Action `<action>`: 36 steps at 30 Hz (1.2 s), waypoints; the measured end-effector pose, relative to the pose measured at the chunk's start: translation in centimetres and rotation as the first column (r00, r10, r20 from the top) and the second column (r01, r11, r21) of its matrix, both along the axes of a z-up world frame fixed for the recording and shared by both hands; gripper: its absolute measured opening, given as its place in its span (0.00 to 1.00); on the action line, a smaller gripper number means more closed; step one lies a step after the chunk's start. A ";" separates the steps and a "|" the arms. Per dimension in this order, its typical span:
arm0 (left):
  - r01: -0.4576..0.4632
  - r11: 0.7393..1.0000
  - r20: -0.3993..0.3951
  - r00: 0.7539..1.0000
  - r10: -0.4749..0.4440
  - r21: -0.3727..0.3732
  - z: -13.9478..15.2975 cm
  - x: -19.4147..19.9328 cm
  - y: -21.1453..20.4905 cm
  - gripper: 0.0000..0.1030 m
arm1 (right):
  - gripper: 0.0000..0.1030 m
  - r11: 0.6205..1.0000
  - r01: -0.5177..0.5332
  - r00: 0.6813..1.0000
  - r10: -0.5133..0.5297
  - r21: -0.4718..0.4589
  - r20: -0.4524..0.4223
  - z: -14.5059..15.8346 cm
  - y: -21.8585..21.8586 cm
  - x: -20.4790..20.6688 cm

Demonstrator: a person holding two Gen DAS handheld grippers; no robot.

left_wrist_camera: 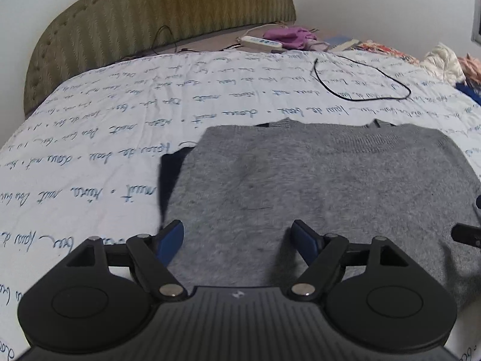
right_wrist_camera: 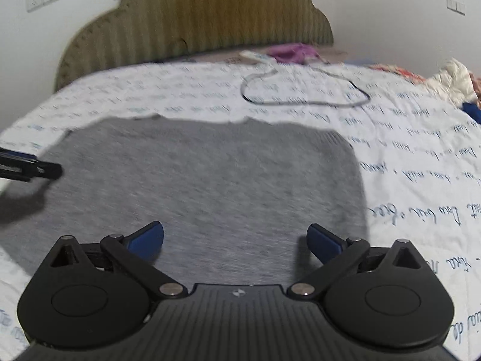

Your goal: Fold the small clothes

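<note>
A grey knitted garment (left_wrist_camera: 315, 180) lies folded flat on the white bedcover with blue script (left_wrist_camera: 105, 138); it also shows in the right wrist view (right_wrist_camera: 210, 174). A dark layer (left_wrist_camera: 170, 177) peeks out at its left edge. My left gripper (left_wrist_camera: 237, 234) is open and empty, low over the garment's near left part. My right gripper (right_wrist_camera: 234, 237) is open and empty over the garment's near right part. The right gripper's tip shows at the right edge of the left view (left_wrist_camera: 467, 234); the left gripper's tip shows at the left edge of the right view (right_wrist_camera: 33, 170).
A black cable (left_wrist_camera: 360, 87) loops on the bedcover beyond the garment. A white power strip (left_wrist_camera: 260, 42) and a purple cloth (left_wrist_camera: 290, 34) lie near the olive headboard (left_wrist_camera: 168, 15). Crumpled clothes (left_wrist_camera: 445, 63) pile up at the far right.
</note>
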State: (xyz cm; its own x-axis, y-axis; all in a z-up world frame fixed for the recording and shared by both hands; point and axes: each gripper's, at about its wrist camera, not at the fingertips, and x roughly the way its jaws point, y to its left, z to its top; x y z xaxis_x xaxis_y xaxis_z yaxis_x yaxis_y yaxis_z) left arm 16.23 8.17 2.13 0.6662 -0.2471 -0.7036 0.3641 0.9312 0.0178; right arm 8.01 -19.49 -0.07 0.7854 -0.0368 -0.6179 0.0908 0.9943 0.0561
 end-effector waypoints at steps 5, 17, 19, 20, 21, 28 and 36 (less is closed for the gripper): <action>-0.034 0.995 -0.041 0.999 0.031 -0.092 0.8 0.8 2.3 0.77 | 1.00 0.990 -0.100 0.993 0.105 -0.098 0.045 1.4 4.3 -0.9; -0.125 0.982 -0.130 0.986 0.107 -0.139 -0.5 1.9 4.2 0.77 | 1.00 0.951 -0.289 0.957 0.288 -0.107 -0.020 1.5 11.3 -1.9; -0.126 0.983 -0.137 0.985 0.108 -0.134 -1.0 2.0 4.2 0.77 | 1.00 0.947 -0.300 0.954 0.300 -0.110 -0.025 1.3 12.0 -2.1; -0.129 0.983 -0.141 0.984 0.110 -0.132 -1.2 2.0 4.3 0.77 | 1.00 0.946 -0.304 0.953 0.303 -0.111 -0.025 1.2 12.3 -2.2; -0.131 0.983 -0.145 0.983 0.112 -0.132 -1.3 2.1 4.3 0.78 | 1.00 0.946 -0.306 0.952 0.305 -0.111 -0.027 1.2 12.6 -2.2; -0.134 0.983 -0.144 0.983 0.116 -0.127 -1.8 2.0 4.5 0.81 | 1.00 0.934 -0.335 0.942 0.332 -0.128 -0.042 0.8 14.0 -2.3; -0.125 0.982 -0.167 0.981 0.101 -0.141 -1.5 2.7 5.0 0.82 | 1.00 0.902 -0.368 0.929 0.366 -0.227 -0.053 0.0 16.0 -2.6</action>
